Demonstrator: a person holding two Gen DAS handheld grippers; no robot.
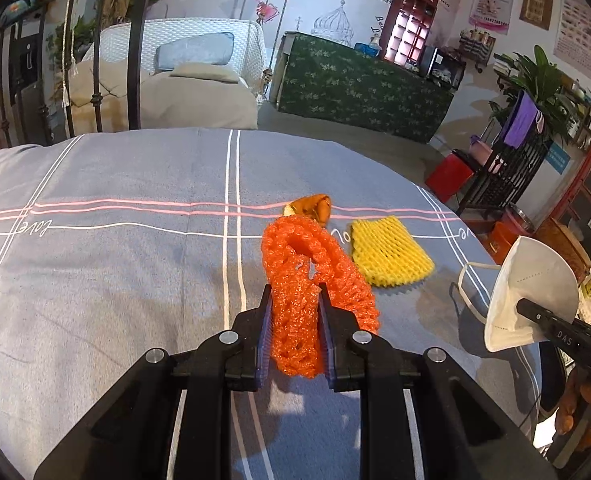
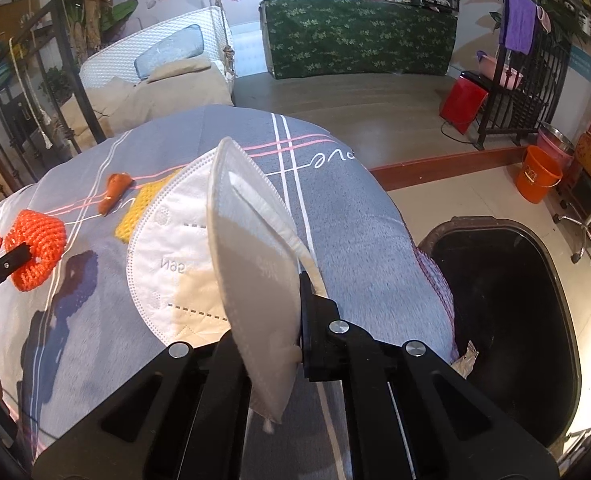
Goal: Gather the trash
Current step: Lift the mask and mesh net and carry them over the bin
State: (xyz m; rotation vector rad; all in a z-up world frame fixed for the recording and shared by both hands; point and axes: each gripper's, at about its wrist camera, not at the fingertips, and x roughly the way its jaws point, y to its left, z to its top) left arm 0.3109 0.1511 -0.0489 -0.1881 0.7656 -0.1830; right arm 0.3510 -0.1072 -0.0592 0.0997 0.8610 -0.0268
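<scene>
An orange foam fruit net [image 1: 315, 280] is pinched between the left gripper's [image 1: 295, 300] fingers above the grey plaid bedspread [image 1: 115, 260]. Right of it, a white N95 mask [image 2: 215, 248] is clamped by the right gripper [image 2: 271, 320]; a dark trash bin [image 2: 507, 300] stands to its right.

I see both views bright and evenly lit, colours saturated. Hard dark shadows fall on the grey checked cloth [image 2: 359, 240] beneath the orange foam net [image 2: 39, 248]. Fisheye bending curves the cloth's edges, black vignette fills the corners, and the white mask [image 2: 251, 288] looks soft up close.
</scene>
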